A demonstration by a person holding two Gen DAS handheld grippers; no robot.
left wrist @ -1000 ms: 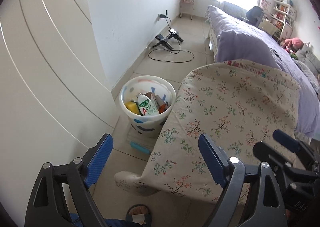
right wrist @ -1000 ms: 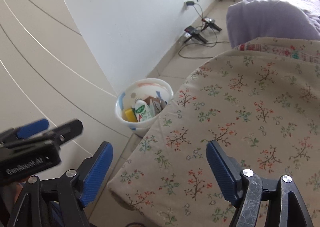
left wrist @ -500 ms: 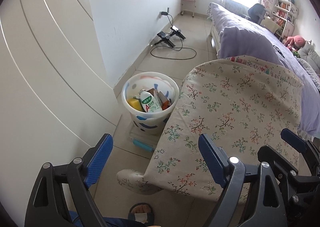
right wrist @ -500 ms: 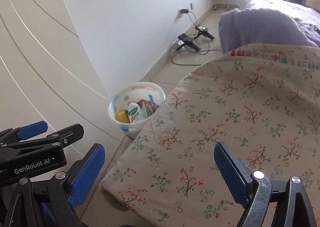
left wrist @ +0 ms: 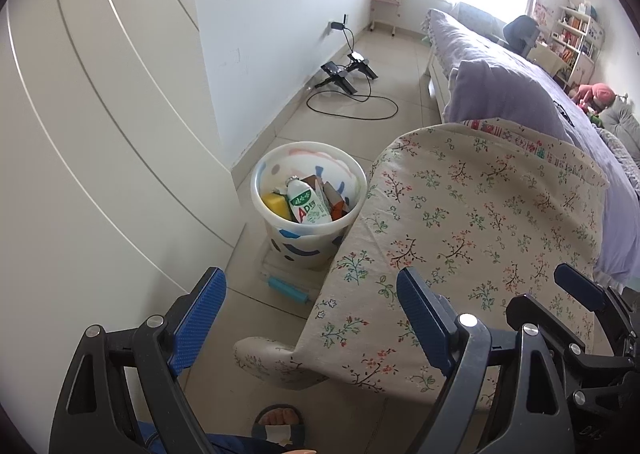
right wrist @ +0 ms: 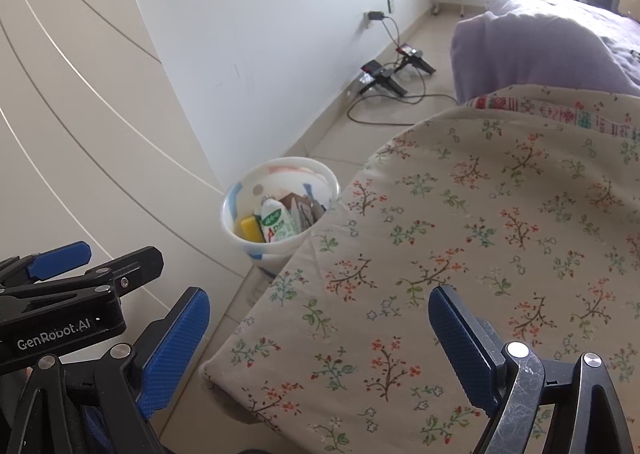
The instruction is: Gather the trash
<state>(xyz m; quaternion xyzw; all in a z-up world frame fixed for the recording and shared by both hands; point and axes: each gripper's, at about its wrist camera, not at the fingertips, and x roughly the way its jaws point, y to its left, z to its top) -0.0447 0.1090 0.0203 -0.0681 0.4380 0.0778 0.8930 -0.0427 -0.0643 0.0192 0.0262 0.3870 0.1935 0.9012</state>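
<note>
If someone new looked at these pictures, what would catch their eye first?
Probably the white trash bin on the floor by the wall, holding a white AD bottle and a yellow item. Right beside it is the floral-covered table, with both open grippers, left and right, empty in front.

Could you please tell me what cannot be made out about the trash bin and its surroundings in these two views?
- Trash bin: its lower contents are hidden under the milk bottle in both views.
- Bin's near side, right wrist view: cut off by the floral tablecloth.
- Blue object on the floor: partly under the cloth, identity unclear.
- Shelf items, left wrist view: too small.
</note>
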